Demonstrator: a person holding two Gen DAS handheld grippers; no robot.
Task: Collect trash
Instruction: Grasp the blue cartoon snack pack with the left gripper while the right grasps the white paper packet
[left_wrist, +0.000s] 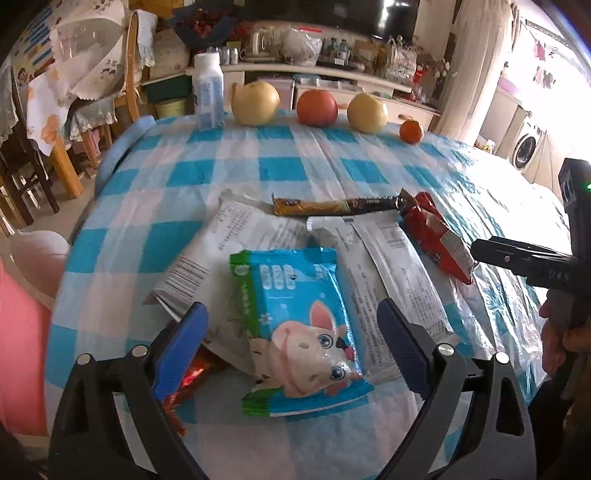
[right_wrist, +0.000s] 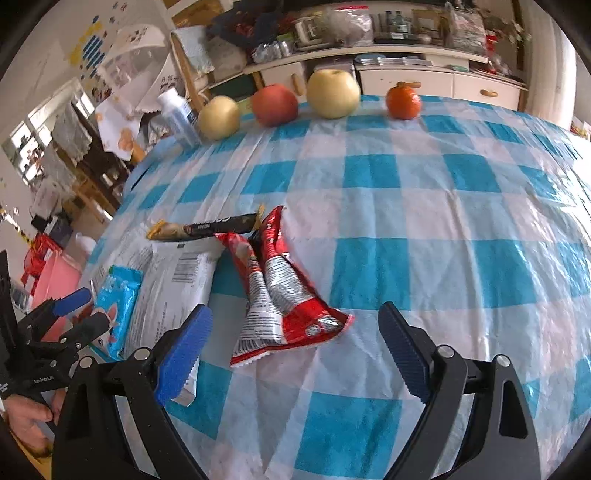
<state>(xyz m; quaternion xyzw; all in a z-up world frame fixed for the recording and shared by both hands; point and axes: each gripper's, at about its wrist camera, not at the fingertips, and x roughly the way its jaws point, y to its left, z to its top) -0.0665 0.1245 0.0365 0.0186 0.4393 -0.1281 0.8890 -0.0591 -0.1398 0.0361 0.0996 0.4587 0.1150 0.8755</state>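
Left claw (left_wrist: 291, 325) spread wide, blue pads apart, empty, poised low over the blue wipes packet with the cartoon dog (left_wrist: 299, 328), which lies flat on the blue-and-white checked worktop (left_wrist: 280, 166) on top of other wrappers. Beneath that packet, on its left, a large white printed wrapper with a barcode (left_wrist: 207, 254); on its right, a long white wrapper (left_wrist: 388, 273) reaching away from the camera. Just beyond the packet, a slim brown-and-black stick sachet (left_wrist: 332, 206) lying crosswise, its right tip touching or nearly touching the red snack bag (left_wrist: 439, 240), which lies to the right of the packet. Partly hidden under the white wrapper at the packet's near left, a shiny red-orange wrapper (left_wrist: 188, 376). Right claw (right_wrist: 291, 339) likewise wide and empty, hovering just over the near end of the same red snack bag (right_wrist: 280, 295), crumpled, with silver print showing; whether a pad touches it, not clear. Far beyond the packet, along the worktop's back edge, a row standing apart from the litter: a white bottle (left_wrist: 208, 92), a yellow pear (left_wrist: 255, 103), a red apple (left_wrist: 317, 108), a second yellow pear (left_wrist: 367, 112) and a small orange (left_wrist: 411, 132). Left of the packet, off the worktop edge, something pink (left_wrist: 22, 354), unclear what.
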